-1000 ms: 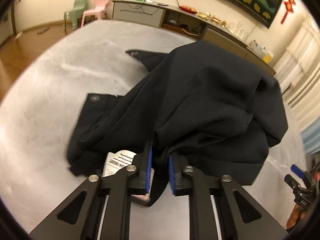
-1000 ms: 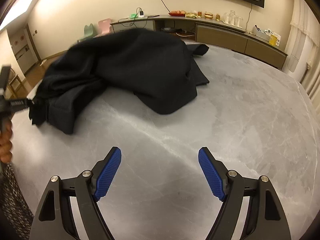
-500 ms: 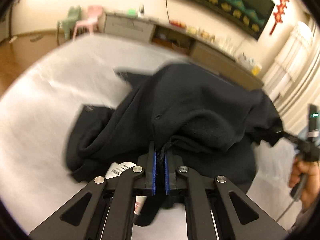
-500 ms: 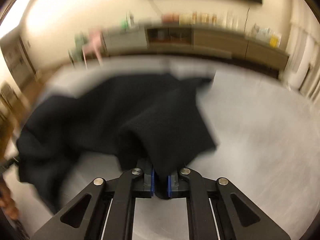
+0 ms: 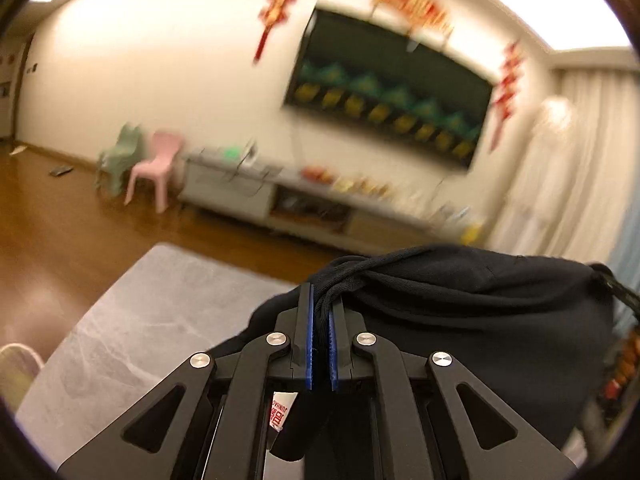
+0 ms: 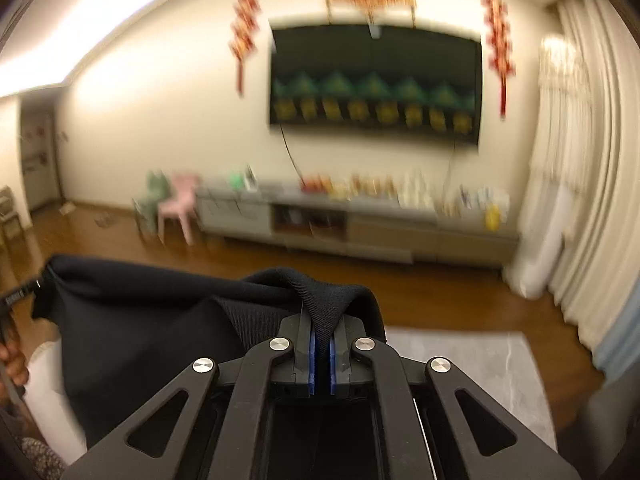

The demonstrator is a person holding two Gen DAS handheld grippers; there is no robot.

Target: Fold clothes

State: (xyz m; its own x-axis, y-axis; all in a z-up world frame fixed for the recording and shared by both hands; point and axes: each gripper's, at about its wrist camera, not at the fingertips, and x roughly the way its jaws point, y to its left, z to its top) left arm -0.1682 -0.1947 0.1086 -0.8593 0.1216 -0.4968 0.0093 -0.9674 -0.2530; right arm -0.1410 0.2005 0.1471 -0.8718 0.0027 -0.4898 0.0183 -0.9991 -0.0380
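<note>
Most of the black garment [image 5: 480, 320] was hidden below both gripper bodies; its type could not be told, and the room behind was motion-blurred. The grey marble table [image 5: 132, 320] was cut off at the frame edges. Compared with half a second before, the garment had been lifted off the table and was held up in the air, with both cameras tipped up toward the wall TV [image 6: 376, 84]. The garment was stretched roughly horizontally between the two grippers, its long axis running left to right, the rest hanging down. The left gripper [image 5: 321, 312] was seen clamped on a bunched edge with a drawstring, the right gripper [image 6: 322, 338] clamped on a fold of the cloth. A white care tag [image 5: 282, 412] with red print was seen hanging below the left jaws, partly hidden.
</note>
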